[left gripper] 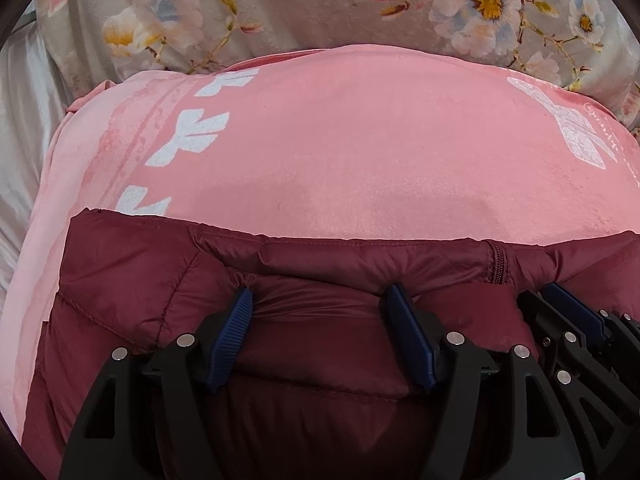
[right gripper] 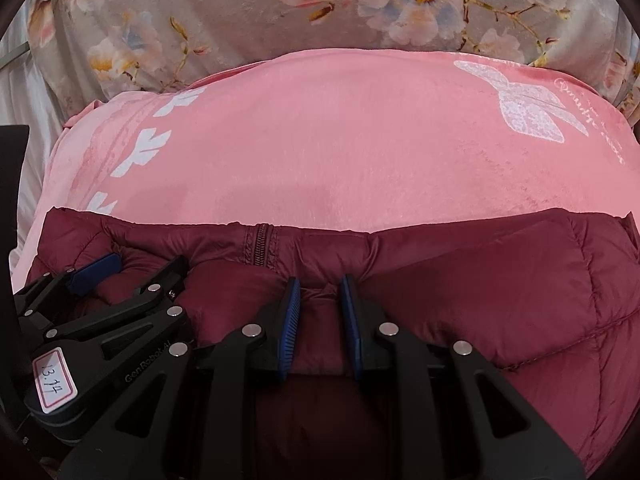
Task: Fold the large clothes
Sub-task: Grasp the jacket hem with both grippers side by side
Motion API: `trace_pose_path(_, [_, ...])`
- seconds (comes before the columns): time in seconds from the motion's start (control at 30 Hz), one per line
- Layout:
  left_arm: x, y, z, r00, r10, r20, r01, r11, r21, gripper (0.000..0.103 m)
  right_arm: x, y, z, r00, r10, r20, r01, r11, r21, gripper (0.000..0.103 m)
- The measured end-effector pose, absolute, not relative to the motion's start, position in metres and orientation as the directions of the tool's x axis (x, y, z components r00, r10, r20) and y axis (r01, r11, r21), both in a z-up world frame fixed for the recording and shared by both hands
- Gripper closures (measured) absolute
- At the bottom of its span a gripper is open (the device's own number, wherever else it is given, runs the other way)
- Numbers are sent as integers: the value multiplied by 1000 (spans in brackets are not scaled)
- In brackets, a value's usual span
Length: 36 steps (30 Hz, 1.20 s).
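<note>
A dark red puffer jacket (left gripper: 140, 280) lies along the near edge of a pink blanket (left gripper: 340, 140), with its zipper (left gripper: 496, 264) at the top seam. My left gripper (left gripper: 318, 300) stands open and wide over the seam, a puffy fold of jacket bulging between its blue pads. One blue pad (left gripper: 572, 304) of the right gripper shows at the far right. In the right wrist view my right gripper (right gripper: 320, 290) is shut on a puckered pinch of the jacket (right gripper: 480, 280) just right of the zipper (right gripper: 260, 248). The left gripper (right gripper: 144, 268) sits close beside it on the left.
The pink blanket (right gripper: 320, 140), printed with white leaf shapes and a white bow, covers most of the surface. Behind it lies a grey floral bedsheet (left gripper: 280, 8). White cloth (left gripper: 20, 120) shows at the left edge.
</note>
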State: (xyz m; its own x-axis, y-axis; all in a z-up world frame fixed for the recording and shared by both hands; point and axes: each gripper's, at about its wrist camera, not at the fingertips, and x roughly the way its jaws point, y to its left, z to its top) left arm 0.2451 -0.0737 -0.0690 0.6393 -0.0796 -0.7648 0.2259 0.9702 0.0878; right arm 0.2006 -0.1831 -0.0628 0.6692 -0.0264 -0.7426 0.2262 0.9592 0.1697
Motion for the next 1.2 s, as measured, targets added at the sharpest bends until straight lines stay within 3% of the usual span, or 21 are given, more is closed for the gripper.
trace_pose_path(0.53, [245,-75,-69,648,-67,-758,214,972,97,34,200,-188,-61,682,1,-732,230,949,215,83])
trace_pose_path(0.8, [195,-41,-31,650,-104,-753,207,977,44,33,128,-161,-15,751,-63,-657,241,953,185,80])
trace_pose_path(1.2, [158,-35,-62,671,-51,-740,185,978,101,30,110,-135,-52,705,-86,-704,242,962,126,81])
